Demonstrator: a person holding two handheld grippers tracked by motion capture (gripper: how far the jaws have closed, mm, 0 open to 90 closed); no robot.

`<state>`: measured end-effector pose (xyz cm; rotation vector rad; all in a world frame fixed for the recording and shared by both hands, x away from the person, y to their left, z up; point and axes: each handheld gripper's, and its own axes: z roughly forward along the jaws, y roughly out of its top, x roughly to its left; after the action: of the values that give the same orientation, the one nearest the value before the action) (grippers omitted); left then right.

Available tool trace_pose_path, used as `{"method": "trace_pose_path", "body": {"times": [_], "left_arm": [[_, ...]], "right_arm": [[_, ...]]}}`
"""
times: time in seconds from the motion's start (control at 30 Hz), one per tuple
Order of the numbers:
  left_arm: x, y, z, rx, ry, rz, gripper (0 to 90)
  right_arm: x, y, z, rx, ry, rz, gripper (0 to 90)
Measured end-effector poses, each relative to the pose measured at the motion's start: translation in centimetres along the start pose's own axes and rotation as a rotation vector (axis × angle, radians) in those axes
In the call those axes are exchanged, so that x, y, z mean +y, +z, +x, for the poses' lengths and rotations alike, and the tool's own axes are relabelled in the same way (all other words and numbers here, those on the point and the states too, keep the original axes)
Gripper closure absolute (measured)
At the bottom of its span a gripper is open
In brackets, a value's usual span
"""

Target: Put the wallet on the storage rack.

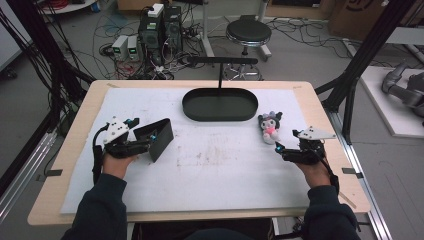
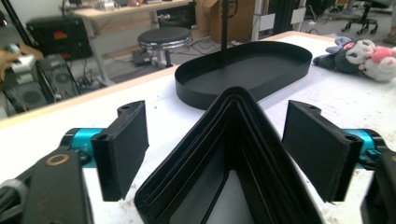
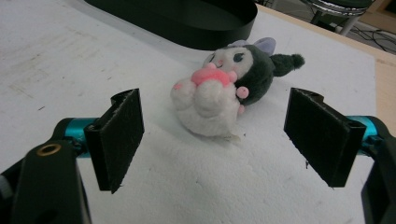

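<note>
Left gripper (image 2: 219, 154): jaws spread wide either side of a black wallet (image 1: 156, 137) standing tent-wise on the white mat (image 1: 210, 160), gripping nothing. Right gripper (image 3: 215, 140): wide open, empty, aimed at the plush toy (image 3: 224, 91) lying near the black oval tray (image 1: 220, 104), likely lined up for a grasp.

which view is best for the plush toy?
Right gripper view: the plush toy lies large and sharp on the white mat, just ahead of the open right claw. High view shows it small, beside the black tray. Left gripper view catches it at the frame's right edge.
</note>
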<state>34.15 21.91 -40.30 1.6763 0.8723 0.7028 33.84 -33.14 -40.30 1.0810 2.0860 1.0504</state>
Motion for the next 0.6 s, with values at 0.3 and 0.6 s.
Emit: {"method": "trace_pose_path", "body": {"times": [0.3,0.6], "left_arm": [[-0.6,0.3,1.1,-0.046,-0.099,-0.001,22.0],[-1.0,0.4,1.2,-0.168,-0.163,0.0,22.8]], "right_arm": [[0.0,0.0,0.0,-0.001,0.0,0.0,20.2],[0.0,0.0,0.0,-0.001,0.004,0.002,20.3]]}}
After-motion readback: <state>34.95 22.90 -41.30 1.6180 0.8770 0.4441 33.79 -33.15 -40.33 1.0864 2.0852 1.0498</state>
